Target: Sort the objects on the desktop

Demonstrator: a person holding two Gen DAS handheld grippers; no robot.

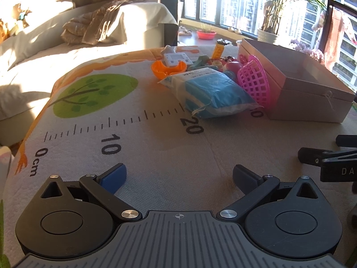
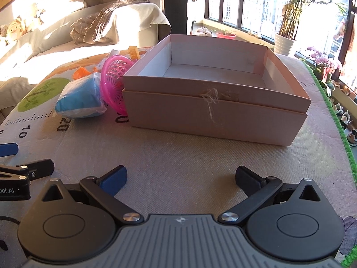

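Observation:
A pile of small objects lies on the printed mat [image 1: 156,147]: a blue-and-white plastic packet [image 1: 212,91], a pink mesh basket [image 1: 254,80], an orange plastic piece [image 1: 165,68], a white square item [image 1: 176,58] and several small toys behind them. An open, empty pinkish cardboard box [image 2: 214,109] stands to their right; the basket [image 2: 113,82] leans on its left wall, next to the packet [image 2: 80,102]. My left gripper [image 1: 179,176] is open and empty, well short of the pile. My right gripper [image 2: 180,177] is open and empty, in front of the box.
A sofa [image 1: 44,51] with cushions and a crumpled blanket stands at the left behind the table. Windows, potted plants [image 2: 287,29] and a red bowl [image 1: 206,34] lie beyond. The mat's green edge [image 2: 334,116] marks the right side. Each gripper shows in the other's view.

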